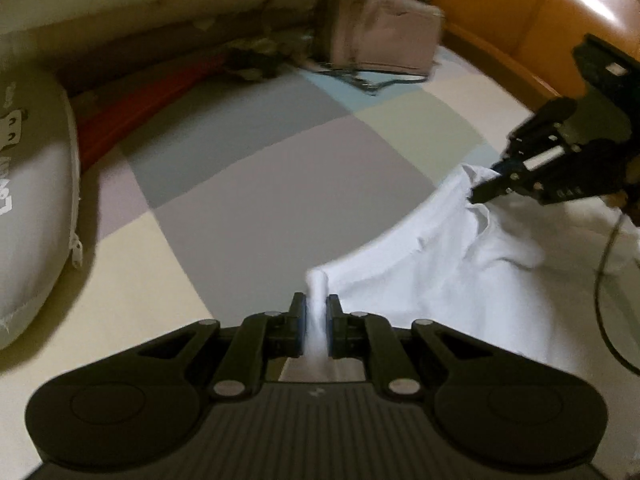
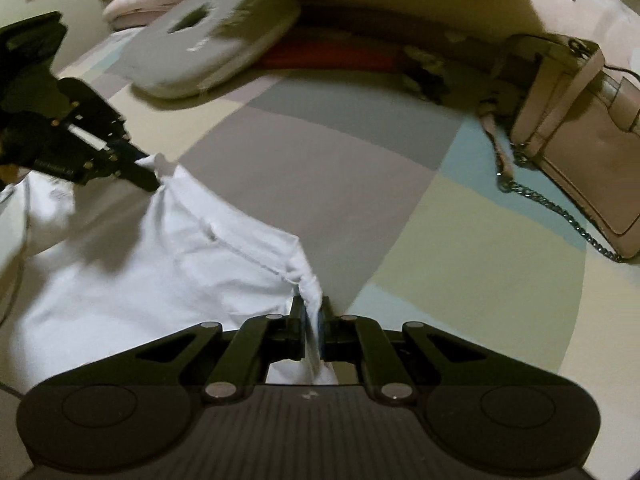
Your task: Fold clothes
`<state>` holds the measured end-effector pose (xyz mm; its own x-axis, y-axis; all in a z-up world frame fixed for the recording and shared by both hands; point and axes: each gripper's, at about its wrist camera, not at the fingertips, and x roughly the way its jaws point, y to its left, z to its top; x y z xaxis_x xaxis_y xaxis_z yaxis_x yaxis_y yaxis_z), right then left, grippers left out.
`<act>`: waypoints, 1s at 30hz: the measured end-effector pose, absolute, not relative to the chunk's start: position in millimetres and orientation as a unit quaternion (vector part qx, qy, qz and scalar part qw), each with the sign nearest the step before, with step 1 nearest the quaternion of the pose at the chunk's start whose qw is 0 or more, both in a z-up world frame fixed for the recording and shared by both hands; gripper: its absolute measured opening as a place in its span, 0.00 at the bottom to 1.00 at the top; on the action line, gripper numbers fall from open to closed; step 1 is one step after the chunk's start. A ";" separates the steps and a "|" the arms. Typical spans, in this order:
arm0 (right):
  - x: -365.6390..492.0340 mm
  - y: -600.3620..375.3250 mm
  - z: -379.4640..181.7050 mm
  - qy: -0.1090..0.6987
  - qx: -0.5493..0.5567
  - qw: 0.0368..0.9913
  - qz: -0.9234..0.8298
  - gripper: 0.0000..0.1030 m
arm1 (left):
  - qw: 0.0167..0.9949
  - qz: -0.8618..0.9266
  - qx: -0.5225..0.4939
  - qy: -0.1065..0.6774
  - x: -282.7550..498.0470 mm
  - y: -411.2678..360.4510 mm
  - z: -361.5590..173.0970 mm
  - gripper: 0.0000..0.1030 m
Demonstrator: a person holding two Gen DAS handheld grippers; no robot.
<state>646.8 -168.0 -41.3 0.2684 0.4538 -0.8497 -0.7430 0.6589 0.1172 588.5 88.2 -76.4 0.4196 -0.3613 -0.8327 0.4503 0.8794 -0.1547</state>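
A white garment is held up over a checked pastel bedsheet. My left gripper is shut on one bunched corner of it, the cloth pinched between the blue pads. In the left wrist view, my right gripper at the right clamps the other corner. From the right wrist view, the right gripper is shut on a hemmed corner of the garment, and the left gripper grips the far corner at the left. The cloth's upper edge stretches between both grippers.
A pale pink handbag with a chain strap lies on the sheet, also visible as the handbag. A grey cushion lies at the back, the same cushion at the left. An orange headboard and a red item border the bed.
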 end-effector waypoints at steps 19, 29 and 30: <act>582.8 -191.3 -51.4 0.489 -0.092 0.820 0.283 0.46 | 0.817 -0.195 -0.061 0.540 520.9 93.3 -102.8 0.14; 601.9 -214.7 -39.7 0.497 -0.029 0.835 0.235 0.49 | 0.855 -0.168 -0.033 0.490 527.1 137.7 -54.0 0.45; 598.1 -214.4 -38.5 0.498 -0.029 0.833 0.238 0.49 | 0.853 -0.169 -0.027 0.493 523.3 142.1 -53.4 0.48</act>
<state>598.1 -214.4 -38.5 0.3911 0.3679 -0.8436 -0.4256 0.8850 0.1887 523.3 142.1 -53.4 0.4568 -0.3142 -0.8322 0.2613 0.9417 -0.2121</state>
